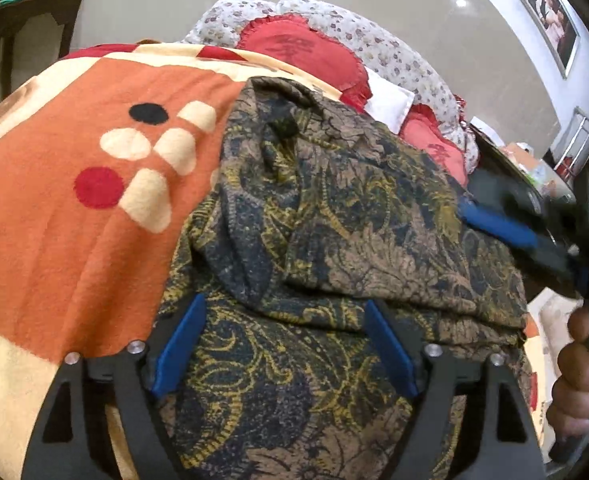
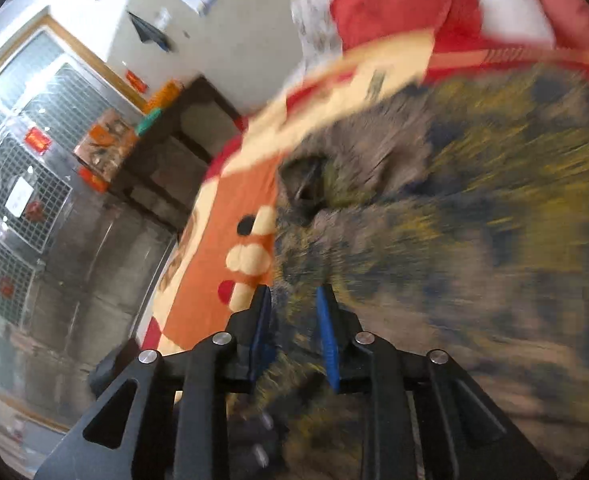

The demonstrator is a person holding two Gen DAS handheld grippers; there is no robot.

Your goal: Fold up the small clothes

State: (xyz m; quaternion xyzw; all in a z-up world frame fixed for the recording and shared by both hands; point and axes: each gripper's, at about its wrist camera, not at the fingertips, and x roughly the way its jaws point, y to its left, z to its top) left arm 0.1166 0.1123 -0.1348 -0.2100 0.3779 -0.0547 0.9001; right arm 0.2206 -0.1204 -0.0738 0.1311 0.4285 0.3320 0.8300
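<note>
A dark garment (image 1: pixel 334 220) with a blue, brown and yellow leaf pattern lies folded over itself on the orange and cream blanket (image 1: pixel 74 248). My left gripper (image 1: pixel 284 304) stands wide open over the garment's near part, and its blue pads do not press the cloth. At the right edge of the left wrist view, a blurred blue finger (image 1: pixel 498 226) of the right gripper rests on the garment's right side, held by a hand (image 1: pixel 582 364). In the blurred right wrist view, my right gripper (image 2: pixel 294 294) is low over the garment (image 2: pixel 454 220), its pads a narrow gap apart.
Red cushions (image 1: pixel 298 46) and a floral quilt (image 1: pixel 394 56) are heaped at the head of the bed. A dark cabinet (image 2: pixel 174 148) stands past the bed's far side, with a grilled window (image 2: pixel 22 128) beyond. A framed picture (image 1: pixel 552 20) hangs on the wall.
</note>
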